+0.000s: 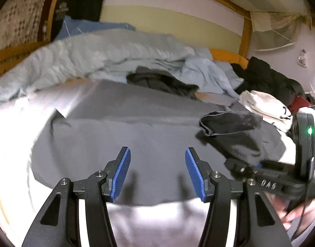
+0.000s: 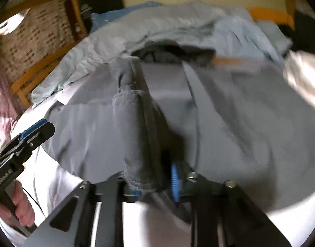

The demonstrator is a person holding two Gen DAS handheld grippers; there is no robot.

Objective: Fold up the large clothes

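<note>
A large grey garment [image 1: 136,127] lies spread flat on the pale sheet of the bed. My left gripper [image 1: 157,156] hovers just above its near part, blue pads [image 1: 121,175] wide apart with nothing between them; it also shows at the left of the right wrist view [image 2: 38,127]. My right gripper [image 2: 149,177] is shut on a bunched, stitched edge of the grey garment [image 2: 134,140], which rises as a ridge away from the jaws. Only its right blue pad [image 2: 175,183] shows; the cloth hides the other. In the left wrist view the right gripper [image 1: 231,164] holds that fold [image 1: 229,127] lifted off the bed.
A crumpled light-blue duvet [image 1: 85,57] lies behind the garment, with dark clothes [image 1: 163,82] tucked under it. More dark and white clothes [image 1: 264,103] are piled at the right. A wooden bed frame [image 1: 245,37] runs behind. A hand [image 2: 21,210] grips the left tool.
</note>
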